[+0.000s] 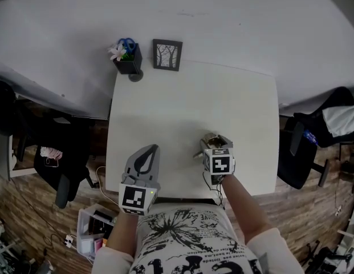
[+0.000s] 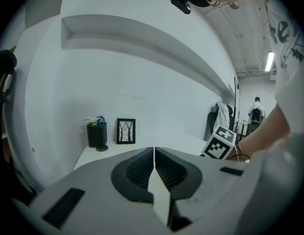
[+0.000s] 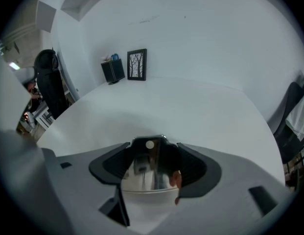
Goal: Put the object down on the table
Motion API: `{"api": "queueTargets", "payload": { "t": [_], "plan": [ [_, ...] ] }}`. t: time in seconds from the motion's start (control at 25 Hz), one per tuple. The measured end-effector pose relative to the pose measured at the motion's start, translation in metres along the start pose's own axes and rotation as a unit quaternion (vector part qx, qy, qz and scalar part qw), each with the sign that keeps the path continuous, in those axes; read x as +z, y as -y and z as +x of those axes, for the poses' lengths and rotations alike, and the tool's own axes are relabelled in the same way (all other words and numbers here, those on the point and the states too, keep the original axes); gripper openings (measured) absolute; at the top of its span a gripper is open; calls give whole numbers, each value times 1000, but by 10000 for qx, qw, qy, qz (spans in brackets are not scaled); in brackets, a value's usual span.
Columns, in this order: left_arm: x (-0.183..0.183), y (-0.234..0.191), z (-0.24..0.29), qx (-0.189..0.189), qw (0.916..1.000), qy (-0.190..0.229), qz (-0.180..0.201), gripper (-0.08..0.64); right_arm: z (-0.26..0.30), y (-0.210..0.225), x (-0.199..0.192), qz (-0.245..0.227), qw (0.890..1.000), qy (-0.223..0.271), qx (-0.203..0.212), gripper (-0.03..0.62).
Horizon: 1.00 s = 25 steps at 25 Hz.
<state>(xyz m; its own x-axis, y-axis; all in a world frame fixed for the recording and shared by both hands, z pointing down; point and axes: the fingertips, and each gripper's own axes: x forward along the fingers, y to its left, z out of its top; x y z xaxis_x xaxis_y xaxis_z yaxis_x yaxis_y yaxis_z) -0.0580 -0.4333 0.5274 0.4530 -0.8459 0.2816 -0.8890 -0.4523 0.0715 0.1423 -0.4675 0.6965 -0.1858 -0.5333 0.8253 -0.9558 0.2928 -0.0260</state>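
Observation:
A shiny metal cup (image 1: 213,141) sits between the jaws of my right gripper (image 1: 215,142), near the front right of the white table (image 1: 194,96). In the right gripper view the gripper (image 3: 151,153) is shut on the cup (image 3: 149,173), whose polished wall fills the gap between the dark pads. Whether the cup touches the tabletop I cannot tell. My left gripper (image 1: 149,150) hovers over the table's front left. Its jaws (image 2: 154,153) are shut together with nothing between them.
A black pen holder with a flower (image 1: 127,59) and a small framed tree picture (image 1: 167,55) stand at the table's far edge by the white wall. Dark chairs flank the table, left (image 1: 57,153) and right (image 1: 313,153). A box of clutter (image 1: 94,227) sits on the floor.

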Motion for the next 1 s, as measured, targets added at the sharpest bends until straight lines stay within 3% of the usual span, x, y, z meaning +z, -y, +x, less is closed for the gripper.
{"api": "queueTargets", "payload": {
  "t": [0.24,0.48,0.64,0.8,1.0],
  "plan": [
    [-5,0,-3,39,9999,-46,-82,12,4,-7,-3,-240,9985,-481,72,291],
    [-3,0,-11,102,9999,-7,-103,12,0,-5,-4,-97,9990,-410,143,310],
    [7,6,-16,71,9999,72,-44,12,-26,-9,13,238,9992,136,300,313],
    [23,21,-19,18,9998,202,81,12,-69,-16,41,409,9926,922,670,295],
    [48,38,-22,18,9990,371,248,12,-130,-9,75,341,9777,1930,759,177]
  ]
}}
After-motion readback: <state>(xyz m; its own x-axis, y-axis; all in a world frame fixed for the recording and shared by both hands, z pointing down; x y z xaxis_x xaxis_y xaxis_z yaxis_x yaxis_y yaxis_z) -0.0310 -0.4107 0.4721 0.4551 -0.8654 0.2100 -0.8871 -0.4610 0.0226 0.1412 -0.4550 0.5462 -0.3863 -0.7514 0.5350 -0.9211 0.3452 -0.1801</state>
